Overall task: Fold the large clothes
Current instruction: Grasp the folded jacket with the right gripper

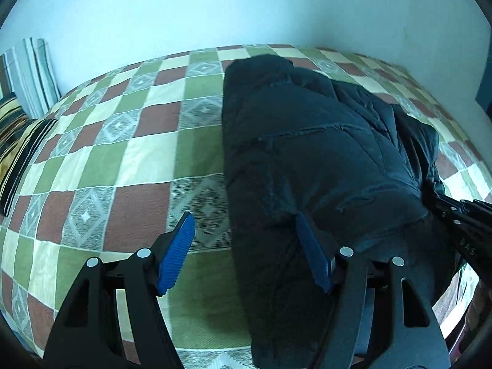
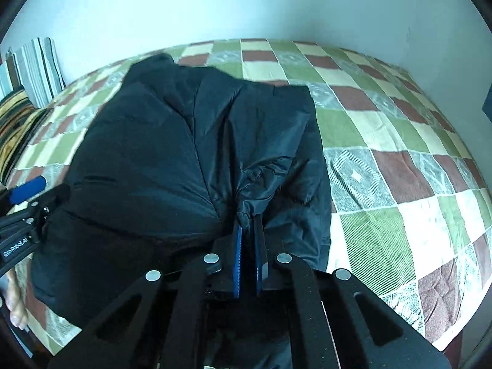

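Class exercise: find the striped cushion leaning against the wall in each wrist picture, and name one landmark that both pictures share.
Left wrist view: the striped cushion stands at the far left edge, upright against the wall.
Right wrist view: the cushion is again at the far left, against the wall.
Shared landmark: the black jacket on the checked bedspread.

A bedroom in a home: a bed against a plain pale wall [image 1: 215, 6], covered by a checked bedspread [image 1: 123, 141] in green, cream and brick-red squares with grey diamond motifs; striped pillows [image 1: 27, 70] stacked at its head, and a dark padded jacket [image 2: 184, 153] spread on it
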